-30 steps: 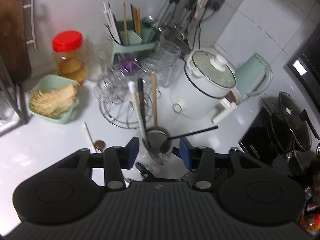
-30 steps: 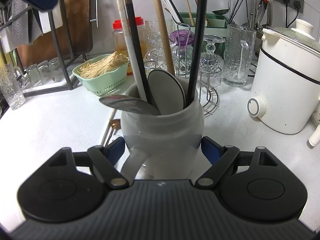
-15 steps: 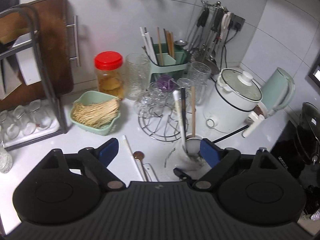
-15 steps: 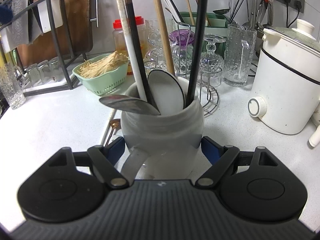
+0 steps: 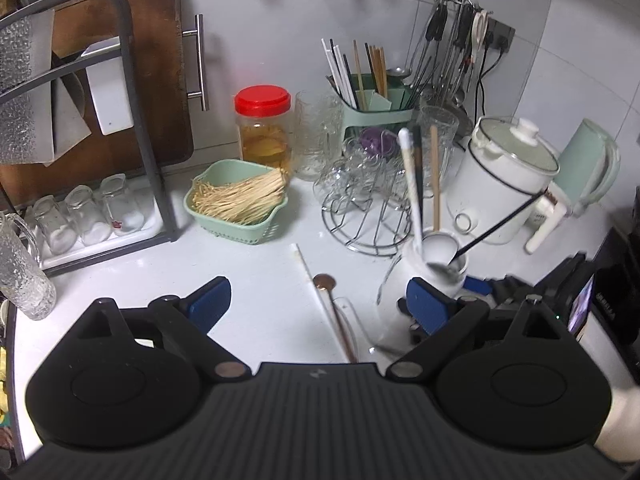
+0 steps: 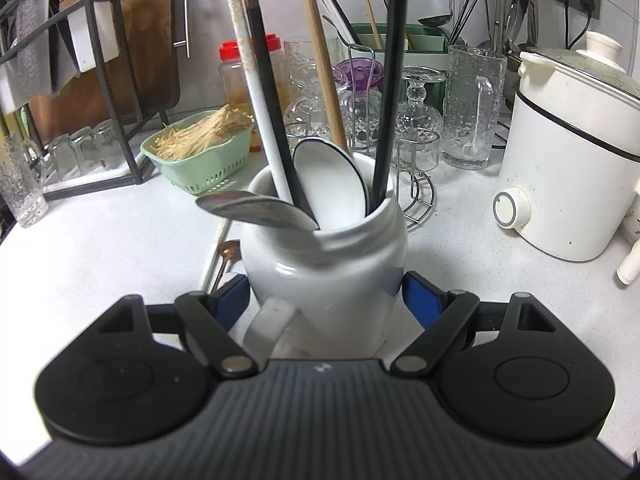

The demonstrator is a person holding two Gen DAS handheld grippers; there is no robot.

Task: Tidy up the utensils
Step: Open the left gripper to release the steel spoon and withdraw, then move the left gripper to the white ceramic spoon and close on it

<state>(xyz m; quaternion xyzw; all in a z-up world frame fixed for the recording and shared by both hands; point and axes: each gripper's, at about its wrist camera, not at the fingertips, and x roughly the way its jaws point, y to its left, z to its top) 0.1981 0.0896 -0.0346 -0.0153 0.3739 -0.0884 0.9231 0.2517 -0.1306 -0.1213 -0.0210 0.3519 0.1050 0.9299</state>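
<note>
My right gripper [image 6: 326, 292] is shut on a white handled jar [image 6: 324, 264], one blue pad on each side of its belly. Out of the jar stick a white spoon [image 6: 332, 184], a metal spoon [image 6: 256, 208] and several long handles. In the left wrist view the same jar [image 5: 424, 276] stands at the right. On the counter lie a copper-coloured spoon [image 5: 336, 316] and a white chopstick [image 5: 310, 276]. My left gripper [image 5: 318, 296] hovers over them, its jaws opening wide with nothing pressed between the pads.
A green basket of thin sticks [image 5: 236, 204] and a red-lidded jar [image 5: 262, 128] stand behind. A wire rack of glasses [image 5: 368, 200], a green utensil caddy [image 5: 376, 108] and a white cooker [image 5: 508, 176] crowd the right. A dish rack [image 5: 148, 140] is at left.
My left gripper has drawn back and to the left, away from the jar, and its jaws have spread much wider. The right gripper and the jar have not moved.
</note>
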